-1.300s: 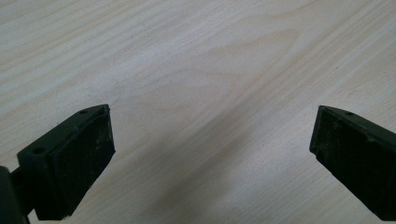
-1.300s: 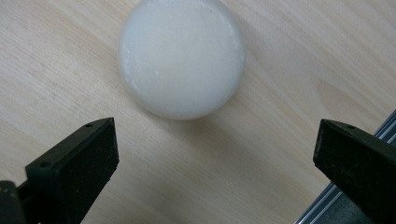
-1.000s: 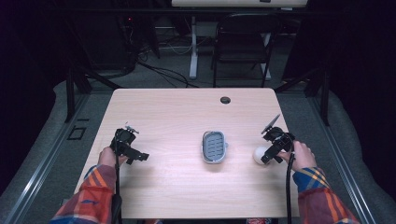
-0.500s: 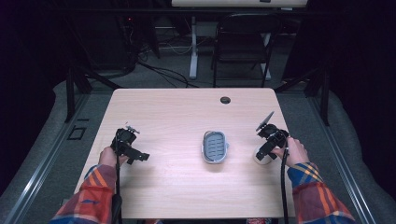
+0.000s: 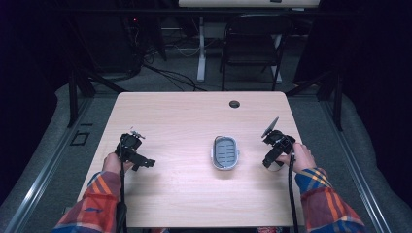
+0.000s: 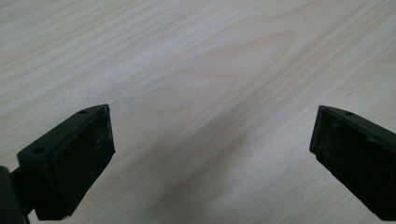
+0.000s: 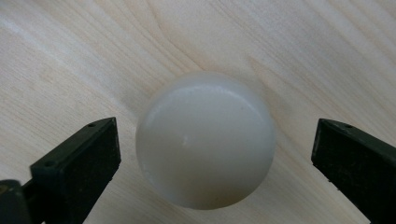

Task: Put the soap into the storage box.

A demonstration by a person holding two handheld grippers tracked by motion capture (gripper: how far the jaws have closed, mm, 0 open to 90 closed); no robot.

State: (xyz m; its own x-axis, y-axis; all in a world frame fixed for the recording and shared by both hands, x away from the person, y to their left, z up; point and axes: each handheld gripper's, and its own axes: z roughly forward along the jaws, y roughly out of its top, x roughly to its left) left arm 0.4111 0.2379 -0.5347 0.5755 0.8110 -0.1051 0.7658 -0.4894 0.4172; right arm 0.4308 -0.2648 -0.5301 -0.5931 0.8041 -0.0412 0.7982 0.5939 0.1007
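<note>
A white ball (image 7: 205, 140) is being straddled on the bench (image 5: 184, 121) by the right gripper (image 7: 215, 163), fingers spread, untouching; the left gripper (image 6: 210, 158), fingers likewise spread, is being held well apart.

Ball (image 7: 205, 140) on table (image 7: 70, 56), between jaws

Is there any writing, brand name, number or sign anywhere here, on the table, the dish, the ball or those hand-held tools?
None can be read.
Table: bare wood grain, no print.
Dish: plain grey with ridges, no label visible.
Ball: plain white, no marking on the side shown.
Left gripper and right gripper: black fingers, no lettering.
Background equipment past the table: too dark and small to tell.
</note>
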